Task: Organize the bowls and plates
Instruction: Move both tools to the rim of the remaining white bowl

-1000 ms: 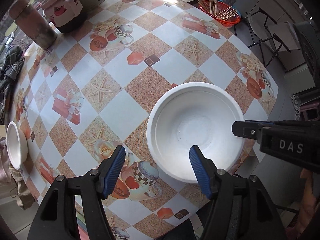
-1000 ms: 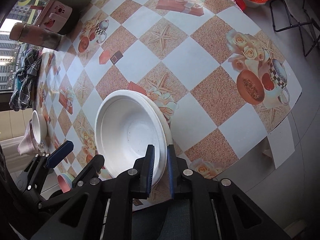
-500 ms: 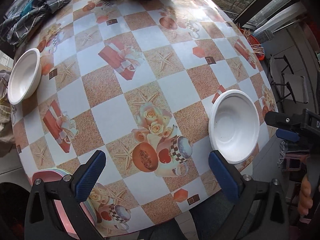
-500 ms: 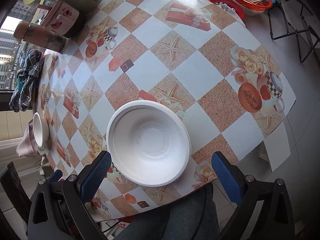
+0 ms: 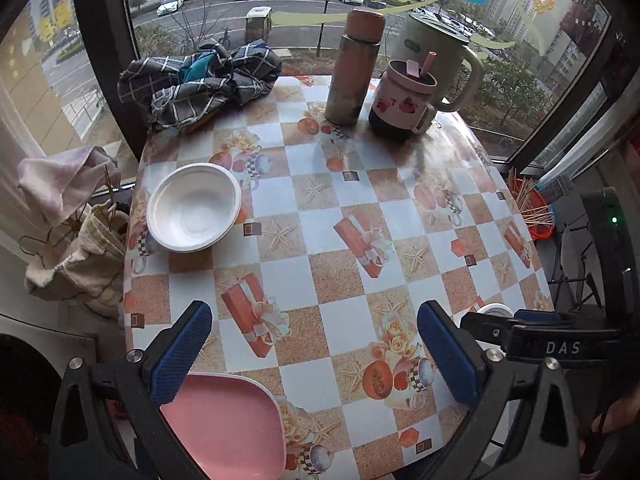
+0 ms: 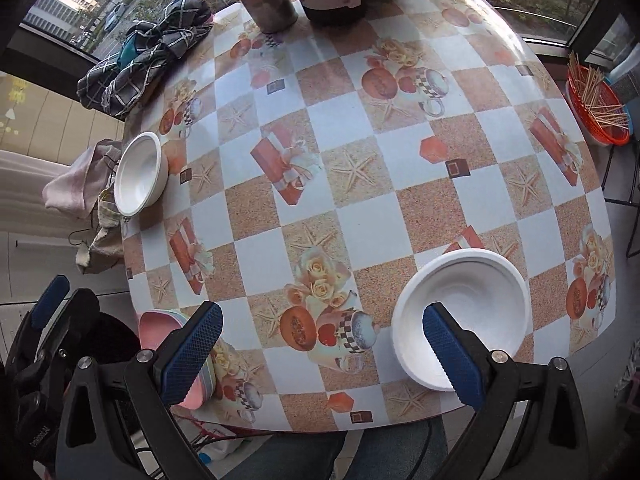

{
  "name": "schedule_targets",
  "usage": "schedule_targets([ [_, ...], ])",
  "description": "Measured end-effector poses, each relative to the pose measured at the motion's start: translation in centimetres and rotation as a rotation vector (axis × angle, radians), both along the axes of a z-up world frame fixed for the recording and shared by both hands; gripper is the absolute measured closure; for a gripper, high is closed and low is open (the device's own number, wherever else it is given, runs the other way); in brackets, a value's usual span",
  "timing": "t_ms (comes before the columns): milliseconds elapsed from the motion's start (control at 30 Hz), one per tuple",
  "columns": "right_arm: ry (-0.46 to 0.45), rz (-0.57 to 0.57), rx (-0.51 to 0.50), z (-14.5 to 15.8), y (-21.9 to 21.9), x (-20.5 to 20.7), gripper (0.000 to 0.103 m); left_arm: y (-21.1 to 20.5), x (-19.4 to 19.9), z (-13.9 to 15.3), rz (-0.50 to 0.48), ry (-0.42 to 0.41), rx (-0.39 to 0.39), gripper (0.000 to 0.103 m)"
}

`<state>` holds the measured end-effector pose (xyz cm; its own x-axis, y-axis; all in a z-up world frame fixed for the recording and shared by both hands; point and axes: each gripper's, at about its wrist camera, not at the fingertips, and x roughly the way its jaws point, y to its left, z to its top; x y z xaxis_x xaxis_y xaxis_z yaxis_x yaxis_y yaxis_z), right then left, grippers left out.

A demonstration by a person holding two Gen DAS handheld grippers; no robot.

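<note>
Both grippers hang spread wide and empty, left gripper (image 5: 316, 354) over the pink plate (image 5: 224, 424), right gripper (image 6: 322, 350) above the near white bowl (image 6: 460, 316), second bowl (image 6: 138, 174) far left.

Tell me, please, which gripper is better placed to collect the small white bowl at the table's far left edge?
Left. The left gripper is open and faces the small white bowl across bare tablecloth. The right gripper, also open, hangs over the larger white bowl on the opposite side.
</note>
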<state>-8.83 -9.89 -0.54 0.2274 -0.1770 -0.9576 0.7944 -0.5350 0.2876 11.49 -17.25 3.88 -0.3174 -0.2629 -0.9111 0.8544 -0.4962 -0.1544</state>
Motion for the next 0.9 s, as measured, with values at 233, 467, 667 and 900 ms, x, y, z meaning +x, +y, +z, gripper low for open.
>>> schedule_targets([
  [233, 0.007, 0.144, -0.013, 0.0, -6.3, 4.7, 0.002, -4.4, 6.3, -2.1, 0.189, 0.018, 0.129, 0.0],
  [467, 0.004, 0.222, -0.006, -1.4, -13.4, 7.2, 0.002, -10.7, 10.2, -3.2, 0.355, -0.067, 0.093, 0.0],
  [667, 0.007, 0.249, 0.011, -4.0, -19.2, 8.5, 0.002, -15.5, 10.4, -5.8, 0.411, -0.139, 0.074, 0.0],
  [900, -0.002, 0.277, 0.022, -7.5, -24.4, 10.0, 0.002, -19.6, 8.7, -11.0, 0.378, -0.265, 0.104, 0.004],
])
